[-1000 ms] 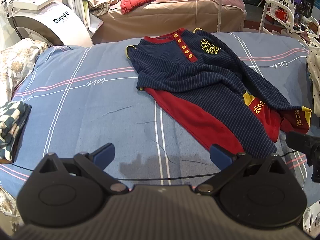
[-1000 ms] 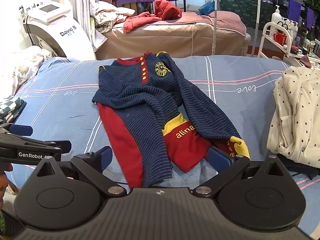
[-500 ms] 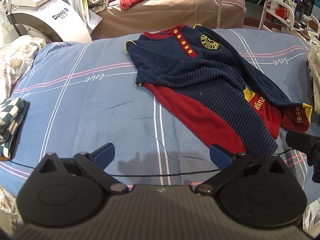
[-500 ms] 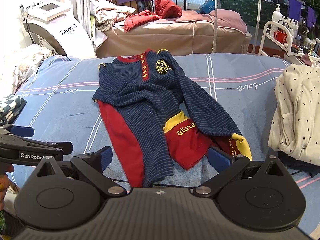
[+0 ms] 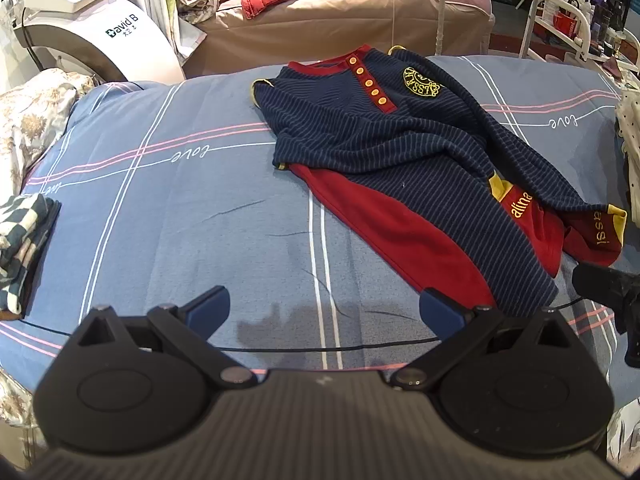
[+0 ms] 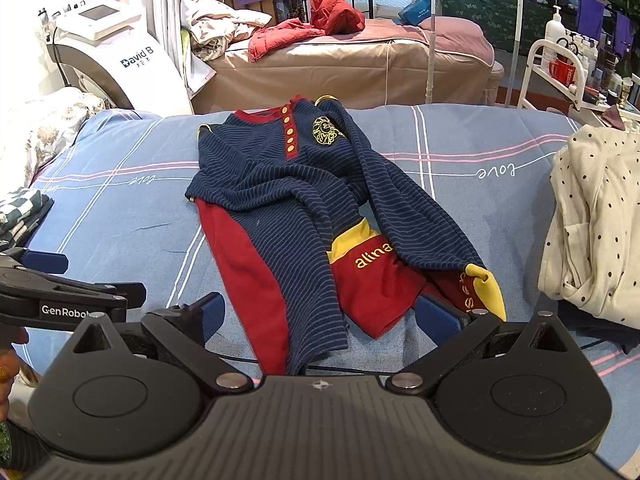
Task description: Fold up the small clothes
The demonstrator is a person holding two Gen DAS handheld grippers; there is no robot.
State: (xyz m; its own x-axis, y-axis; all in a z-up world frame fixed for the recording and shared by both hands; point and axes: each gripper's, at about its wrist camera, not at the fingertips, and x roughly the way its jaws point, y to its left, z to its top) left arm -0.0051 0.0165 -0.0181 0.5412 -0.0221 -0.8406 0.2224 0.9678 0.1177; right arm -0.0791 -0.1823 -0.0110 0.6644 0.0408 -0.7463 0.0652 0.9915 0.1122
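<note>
navy striped garment (image 6: pixel 288 216) with red panels lies rumpled and unfolded on the blue bedsheet (image 5: pixel 180 208). both the left gripper (image 5: pixel 324 308) and right gripper (image 6: pixel 320 312) hover above its near edge, fingers spread apart, grasping nothing.

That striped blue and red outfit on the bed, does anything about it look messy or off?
Yes. The striped outfit lies crooked and rumpled on the blue bedspread: one long sleeve is flung diagonally across the red leg ends, and the body is bunched in folds. Nothing looks torn or spilled. Both grippers are open and hold nothing.
</note>
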